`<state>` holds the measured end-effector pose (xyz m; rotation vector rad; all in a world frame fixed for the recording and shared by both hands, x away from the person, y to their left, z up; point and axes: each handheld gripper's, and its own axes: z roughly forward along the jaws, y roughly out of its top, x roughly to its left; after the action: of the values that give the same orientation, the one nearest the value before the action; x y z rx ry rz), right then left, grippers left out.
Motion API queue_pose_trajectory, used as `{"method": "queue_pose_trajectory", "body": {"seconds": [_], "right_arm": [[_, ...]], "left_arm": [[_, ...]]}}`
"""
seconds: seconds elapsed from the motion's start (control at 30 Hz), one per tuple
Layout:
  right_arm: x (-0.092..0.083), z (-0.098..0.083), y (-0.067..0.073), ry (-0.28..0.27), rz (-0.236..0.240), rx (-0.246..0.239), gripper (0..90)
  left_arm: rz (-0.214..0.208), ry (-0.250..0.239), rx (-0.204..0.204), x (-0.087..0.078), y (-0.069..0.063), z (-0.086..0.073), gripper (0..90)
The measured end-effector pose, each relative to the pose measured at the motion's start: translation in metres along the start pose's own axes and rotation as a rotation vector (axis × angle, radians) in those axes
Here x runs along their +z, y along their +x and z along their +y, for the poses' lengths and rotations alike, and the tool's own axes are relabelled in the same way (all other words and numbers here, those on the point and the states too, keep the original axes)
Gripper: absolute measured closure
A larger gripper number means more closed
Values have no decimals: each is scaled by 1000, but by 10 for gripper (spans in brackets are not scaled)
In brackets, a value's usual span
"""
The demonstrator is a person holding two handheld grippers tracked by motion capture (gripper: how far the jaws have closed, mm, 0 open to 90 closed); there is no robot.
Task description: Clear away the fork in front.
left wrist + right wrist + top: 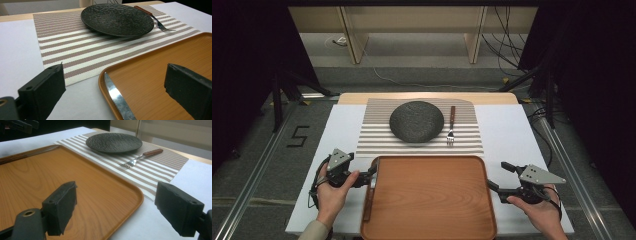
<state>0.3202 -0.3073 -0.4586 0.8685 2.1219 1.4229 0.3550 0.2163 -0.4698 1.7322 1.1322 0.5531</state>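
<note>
A wooden tray (432, 200) lies at the table's near edge. Along its left rim rests a knife (369, 199), blade (117, 100) pointing away from me. My left gripper (370, 176) is open at the tray's left edge, its jaws standing either side of the blade tip in the left gripper view (112, 82) with nothing gripped. My right gripper (499, 180) is open beside the tray's right rim (135, 195), holding nothing (117, 205). Beyond the tray a dark plate (417, 121) sits on a striped placemat (377, 140), with a wooden-handled fork (451, 127) to its right.
A white sheet (507, 125) covers the table under the placemat and tray. Bare white surface lies left (17, 50) and right (195, 175) of the placemat. Black stands and cables surround the table on the floor.
</note>
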Motion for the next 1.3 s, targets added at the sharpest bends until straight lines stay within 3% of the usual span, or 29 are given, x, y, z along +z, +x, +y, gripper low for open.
{"method": "queue_pose_trajectory", "body": {"seconds": [0.3, 0.47, 0.73, 1.0, 1.17, 1.3], "right_arm": [[2, 9, -5, -13, -5, -4, 290], [8, 21, -15, -27, -14, -2, 342], [34, 48, -31, -30, -10, -17, 432], [69, 64, -41, 28, -7, -33, 503], [92, 71, -44, 87, -1, -27, 651], [113, 77, -45, 135, -3, -34, 830]], "left_arm": [[9, 4, -1, 0, 1, 0, 29], [11, 9, -4, 2, 2, 0, 29], [15, 13, 0, 4, 2, 1, 29], [24, 11, 10, 4, 6, 1, 29], [21, 9, 15, 4, 6, 1, 29], [23, 11, 13, 3, 6, 1, 30]]}}
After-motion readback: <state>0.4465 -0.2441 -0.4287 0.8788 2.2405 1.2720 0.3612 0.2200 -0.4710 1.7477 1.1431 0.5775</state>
